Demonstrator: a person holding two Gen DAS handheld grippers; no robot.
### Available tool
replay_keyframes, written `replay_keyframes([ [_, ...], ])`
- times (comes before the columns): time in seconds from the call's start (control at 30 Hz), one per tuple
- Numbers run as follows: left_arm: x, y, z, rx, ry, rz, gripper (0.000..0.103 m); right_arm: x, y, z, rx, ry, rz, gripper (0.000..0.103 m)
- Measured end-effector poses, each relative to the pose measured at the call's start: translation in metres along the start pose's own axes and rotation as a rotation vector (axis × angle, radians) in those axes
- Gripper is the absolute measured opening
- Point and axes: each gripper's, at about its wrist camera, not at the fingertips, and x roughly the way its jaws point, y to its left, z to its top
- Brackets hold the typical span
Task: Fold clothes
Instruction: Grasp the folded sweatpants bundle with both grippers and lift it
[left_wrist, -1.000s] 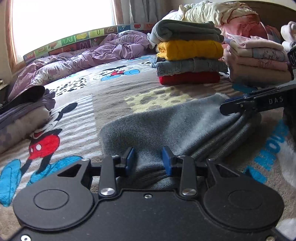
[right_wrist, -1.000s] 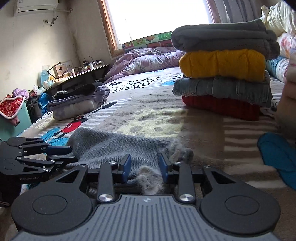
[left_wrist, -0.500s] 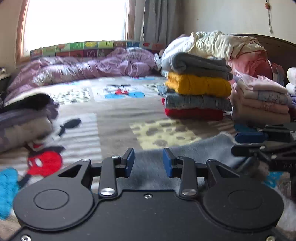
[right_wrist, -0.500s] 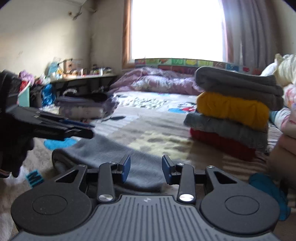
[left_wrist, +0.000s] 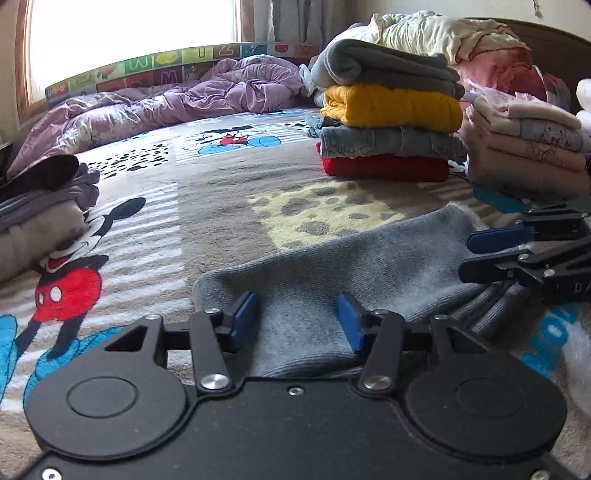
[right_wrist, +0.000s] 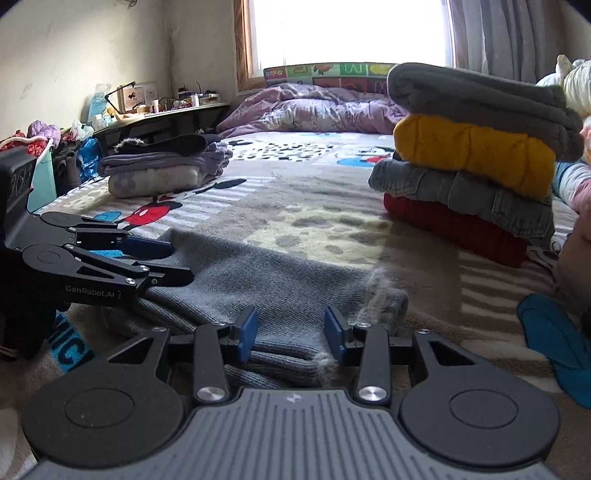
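Note:
A folded grey knit garment (left_wrist: 332, 266) lies flat on the Mickey Mouse blanket (left_wrist: 221, 192), and it also shows in the right wrist view (right_wrist: 273, 280). My left gripper (left_wrist: 297, 321) is open, its blue pads astride the garment's near left edge. My right gripper (right_wrist: 290, 334) is open over the garment's near right end, where a frayed corner (right_wrist: 384, 295) sticks up. Each gripper shows in the other's view, the right one (left_wrist: 517, 254) at the garment's right end and the left one (right_wrist: 147, 262) at its left end.
A stack of folded clothes, grey, yellow, denim and red (left_wrist: 388, 110), stands behind the garment, with a pink and beige stack (left_wrist: 524, 147) to its right. A small folded pile (left_wrist: 37, 206) lies at the left. A purple duvet (left_wrist: 166, 107) lies by the window. A cluttered desk (right_wrist: 155, 114) stands beside the bed.
Both grippers have let go of the garment and opened wider. They lifted briefly, then came back down low over the garment's near edge, which now lies flat.

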Motion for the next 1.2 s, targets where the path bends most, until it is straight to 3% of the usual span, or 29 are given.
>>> replay_keyframes([
  [0.1,-0.013,0.01,0.005,-0.077,-0.002,-0.035,0.057,-0.017,-0.001,-0.002,0.049,-0.053,-0.015,0.043],
  [0.2,-0.026,0.03,0.003,-0.227,-0.019,-0.048,0.059,-0.038,-0.008,-0.004,0.139,-0.126,-0.047,0.061],
  [0.27,-0.034,0.044,0.001,-0.332,-0.032,-0.055,0.063,-0.047,-0.02,-0.006,0.237,-0.156,-0.046,0.065],
  [0.4,-0.044,0.072,-0.008,-0.557,-0.029,-0.073,0.068,-0.043,-0.054,-0.02,0.533,-0.149,0.011,0.069],
  [0.5,-0.042,0.082,-0.018,-0.681,0.004,-0.105,0.069,-0.033,-0.065,-0.028,0.645,-0.13,0.03,0.074],
  [0.63,-0.036,0.077,-0.021,-0.713,0.015,-0.126,0.069,-0.015,-0.068,-0.038,0.731,-0.077,0.061,0.081],
  [0.93,-0.024,0.067,-0.029,-0.784,0.041,-0.174,0.068,0.002,-0.055,-0.034,0.693,-0.05,0.032,0.083],
  [1.0,-0.021,0.064,-0.03,-0.799,0.046,-0.185,0.065,0.005,-0.049,-0.032,0.676,-0.039,0.009,0.078],
  [1.2,-0.023,0.063,-0.034,-0.802,0.036,-0.186,0.046,0.003,-0.041,-0.03,0.656,-0.036,-0.064,0.058],
])
